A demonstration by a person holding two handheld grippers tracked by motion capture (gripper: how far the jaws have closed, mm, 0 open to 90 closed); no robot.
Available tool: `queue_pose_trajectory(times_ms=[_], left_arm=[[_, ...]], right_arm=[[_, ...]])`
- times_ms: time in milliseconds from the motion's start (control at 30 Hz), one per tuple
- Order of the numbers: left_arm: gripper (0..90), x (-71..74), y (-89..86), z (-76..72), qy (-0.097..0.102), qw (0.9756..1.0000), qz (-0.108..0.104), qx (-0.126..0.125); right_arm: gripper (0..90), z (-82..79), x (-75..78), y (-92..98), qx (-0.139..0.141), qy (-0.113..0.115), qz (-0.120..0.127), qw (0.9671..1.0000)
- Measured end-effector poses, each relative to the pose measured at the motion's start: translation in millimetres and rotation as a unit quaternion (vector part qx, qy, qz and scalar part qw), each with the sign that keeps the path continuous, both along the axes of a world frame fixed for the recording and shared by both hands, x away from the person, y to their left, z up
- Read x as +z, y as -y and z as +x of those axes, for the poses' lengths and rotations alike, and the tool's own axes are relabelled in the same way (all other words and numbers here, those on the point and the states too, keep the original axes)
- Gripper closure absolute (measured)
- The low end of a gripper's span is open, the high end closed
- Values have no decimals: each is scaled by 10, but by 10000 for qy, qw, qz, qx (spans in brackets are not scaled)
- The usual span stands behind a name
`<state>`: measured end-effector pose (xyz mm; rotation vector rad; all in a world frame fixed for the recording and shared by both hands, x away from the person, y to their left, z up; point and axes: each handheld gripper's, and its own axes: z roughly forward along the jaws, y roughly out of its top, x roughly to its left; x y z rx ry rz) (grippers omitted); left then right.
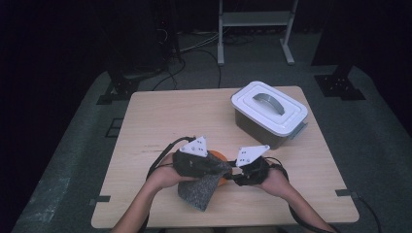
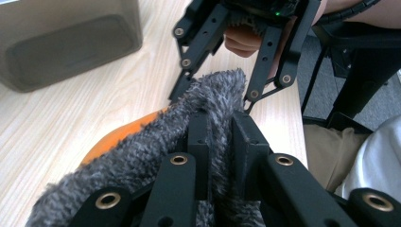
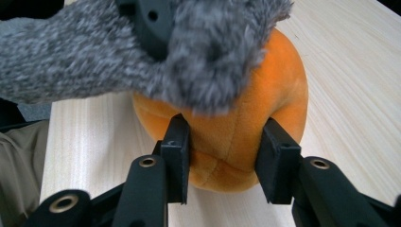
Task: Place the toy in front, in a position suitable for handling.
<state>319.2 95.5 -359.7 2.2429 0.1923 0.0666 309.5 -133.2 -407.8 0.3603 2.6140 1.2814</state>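
Left hand-held gripper (image 2: 220,142) clamped on grey cloth (image 2: 142,156), draped over orange plush (image 3: 236,137). Right hand-held gripper (image 3: 222,156) straddles plush directly ahead, jaws pressing its sides, bench (image 1: 160,116) beneath.

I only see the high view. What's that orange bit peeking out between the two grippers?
Observer: A soft orange plush ball; the right gripper has its jaws on either side of it, pads against it.
Operator: And the grey fuzzy thing?
Observer: A grey fuzzy cloth, pinched tight in the left gripper.
Operator: Does the cloth touch the ball?
Observer: Yes, it drapes over the ball's top in the right gripper view.
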Motion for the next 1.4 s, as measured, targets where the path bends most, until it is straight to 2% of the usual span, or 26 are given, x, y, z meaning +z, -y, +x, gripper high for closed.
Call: queue_pose_trajectory(times_ms=[33,133,267,300,367,400,467,600,633,733,833,933,1000,1100,1133,1200,1267,1300,1400], left_arm=[[794,-5,-24,16,18,10000,32,25],[793,-24,-109,65,-60,9998,-45,187],[793,-39,-211,117,-77,9993,-52,359],[792,-58,-289,160,-84,9987,-42,497],[792,-106,-349,187,-171,9982,-55,574],[793,-106,-349,187,-171,9982,-55,574],[793,-187,-388,192,-323,9977,-145,571],[793,-230,-389,173,-404,9977,-185,515],[793,-246,-393,158,-456,9976,-191,490],[793,-268,-393,142,-473,9976,-197,458],[793,-285,-370,129,-522,9976,-203,419],[792,-286,-345,116,-523,9977,-184,390],[793,-266,-317,103,-498,9980,-163,339],[793,-204,-292,100,-443,9984,-171,316],[793,-204,-292,100,-443,9984,-171,316],[793,-113,-239,93,-347,9990,-195,226],[792,-82,-210,84,-352,9989,-228,203],[792,-24,-138,77,-281,9993,-233,89],[792,24,-41,67,-228,9995,-209,-20]], right_arm=[[604,1,-15,20,4,-4,19,10000],[609,6,-51,67,0,-77,64,9999],[609,10,-58,96,29,-63,23,10000],[608,14,-58,105,23,-57,24,10000],[606,26,-59,132,-11,-73,27,10000],[601,35,-62,145,-32,-85,38,10000],[574,55,-71,162,-87,-129,43,9999],[513,74,-78,159,-134,-251,43,9996],[449,87,-81,164,-126,-410,96,9990],[345,98,-99,160,0,-744,200,9970],[317,82,-110,136,1,-815,226,9964],[359,76,-126,113,-54,-784,189,9967],[454,61,-128,111,-74,-627,127,9979],[540,32,-112,116,-39,-397,87,9992],[551,29,-105,116,-13,-343,94,9994],[565,23,-86,106,35,-262,87,9996],[570,18,-78,94,80,-207,74,9997],[574,-17,-54,48,201,-88,22,9998],[578,-75,-44,-13,366,17,-42,9993]])
